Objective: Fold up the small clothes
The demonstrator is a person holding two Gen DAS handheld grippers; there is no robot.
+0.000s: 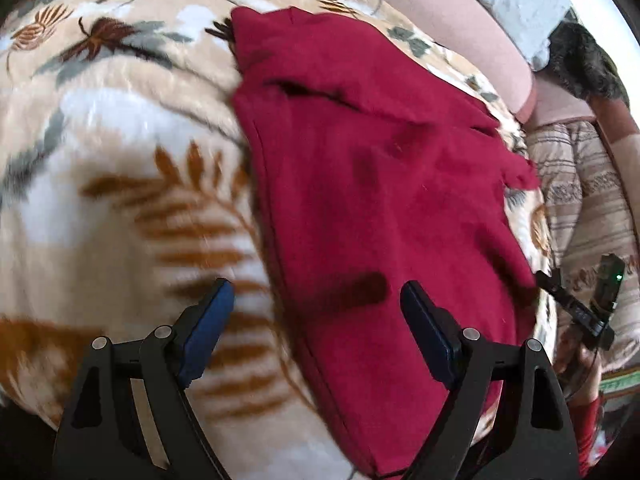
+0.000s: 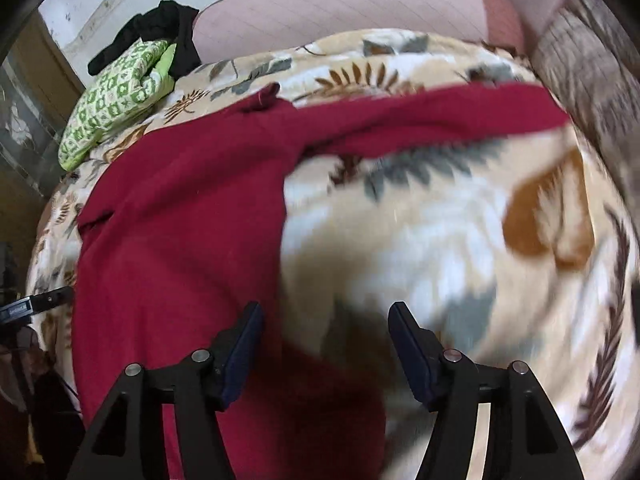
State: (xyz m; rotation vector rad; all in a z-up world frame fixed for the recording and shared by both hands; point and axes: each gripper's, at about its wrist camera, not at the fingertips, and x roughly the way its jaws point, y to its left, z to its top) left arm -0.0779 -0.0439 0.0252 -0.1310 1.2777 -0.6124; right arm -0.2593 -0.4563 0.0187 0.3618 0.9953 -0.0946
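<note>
A dark red garment (image 1: 380,200) lies spread on a floral beige blanket (image 1: 120,152). My left gripper (image 1: 316,304) is open and empty, hovering over the garment's near left edge. In the right wrist view the same red garment (image 2: 180,220) fills the left half, with one sleeve (image 2: 420,120) stretched out to the right. My right gripper (image 2: 324,320) is open and empty above the garment's right edge, its left finger over the red cloth and its right finger over the blanket (image 2: 500,260).
A green patterned cloth (image 2: 116,92) and a black garment (image 2: 168,20) lie at the blanket's far left. A pink cushion (image 2: 340,4) runs along the back. A striped blanket (image 1: 584,200) lies to the right. The other gripper (image 1: 592,304) shows at right.
</note>
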